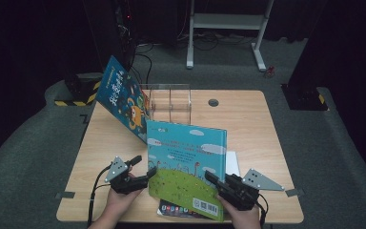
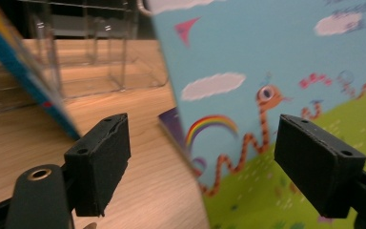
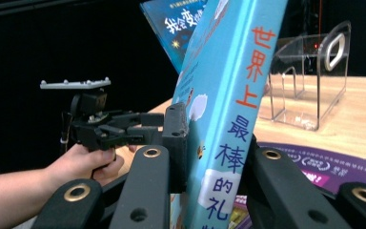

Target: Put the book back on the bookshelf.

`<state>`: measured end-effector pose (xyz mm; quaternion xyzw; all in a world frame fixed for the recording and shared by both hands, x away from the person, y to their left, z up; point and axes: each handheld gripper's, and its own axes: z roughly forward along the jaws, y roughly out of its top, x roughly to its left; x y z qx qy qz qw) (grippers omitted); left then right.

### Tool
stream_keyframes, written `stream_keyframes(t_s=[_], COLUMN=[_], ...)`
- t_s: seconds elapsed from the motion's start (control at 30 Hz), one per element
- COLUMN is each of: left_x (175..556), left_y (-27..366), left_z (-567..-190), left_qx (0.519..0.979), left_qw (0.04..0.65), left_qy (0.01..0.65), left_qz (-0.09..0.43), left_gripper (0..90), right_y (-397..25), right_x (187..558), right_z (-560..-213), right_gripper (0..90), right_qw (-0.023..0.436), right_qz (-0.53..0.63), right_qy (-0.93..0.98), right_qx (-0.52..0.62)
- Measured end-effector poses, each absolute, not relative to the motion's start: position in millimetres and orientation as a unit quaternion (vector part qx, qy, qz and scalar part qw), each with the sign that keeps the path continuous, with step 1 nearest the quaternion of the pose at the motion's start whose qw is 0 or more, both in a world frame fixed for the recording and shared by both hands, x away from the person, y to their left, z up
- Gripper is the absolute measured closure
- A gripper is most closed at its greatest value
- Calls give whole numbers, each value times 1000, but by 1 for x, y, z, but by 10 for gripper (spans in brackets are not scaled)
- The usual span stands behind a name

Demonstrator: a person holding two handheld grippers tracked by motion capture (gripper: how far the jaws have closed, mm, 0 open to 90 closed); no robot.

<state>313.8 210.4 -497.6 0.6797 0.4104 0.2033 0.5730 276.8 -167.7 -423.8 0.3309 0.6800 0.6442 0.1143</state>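
Note:
A light-blue picture book [image 1: 186, 152] with a green hill on its cover stands tilted on edge over the table's front middle. My right gripper [image 1: 209, 176] is shut on its lower right corner. In the right gripper view the jaws [image 3: 217, 152] clamp the spine with its red and blue characters. My left gripper [image 1: 144, 165] is open at the book's left edge. In the left gripper view the cover [image 2: 276, 57] lies behind the gripper's [image 2: 209, 162] right jaw, with the edge between the jaws. One of its fingers [image 3: 175, 125] rests close against the cover.
A dark blue book [image 1: 124, 98] leans against a clear acrylic holder [image 1: 169, 102] at the back left. A purple book [image 1: 176, 210] lies flat under the held one at the front edge, beside a white sheet [image 1: 232, 162]. The wooden table [image 1: 248, 119] has a round hole [image 1: 213, 102].

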Motion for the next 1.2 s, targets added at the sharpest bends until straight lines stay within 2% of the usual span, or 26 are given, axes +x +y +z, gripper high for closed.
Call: stream_keyframes(t_s=[0.2, 0.47, 0.9, 1.2], left_x=[308, 308, 306, 304], left_y=[203, 202, 203, 205], left_z=[-501, -500, -500, -496], left_qx=[695, 692, 694, 695], left_qw=[555, 557, 556, 557], left_qy=[398, 400, 399, 396], left_qz=[225, 225, 222, 224], left_gripper=[206, 220, 241, 254], right_y=[-161, -149, -140, -112], right_x=[269, 261, 263, 268], right_z=[-413, -400, -407, -418], right_gripper=[780, 786, 784, 784], right_qw=[142, 220, 277, 331], right_qz=[652, 635, 632, 622], right_qy=[678, 683, 659, 645], right_qx=[310, 287, 298, 297])
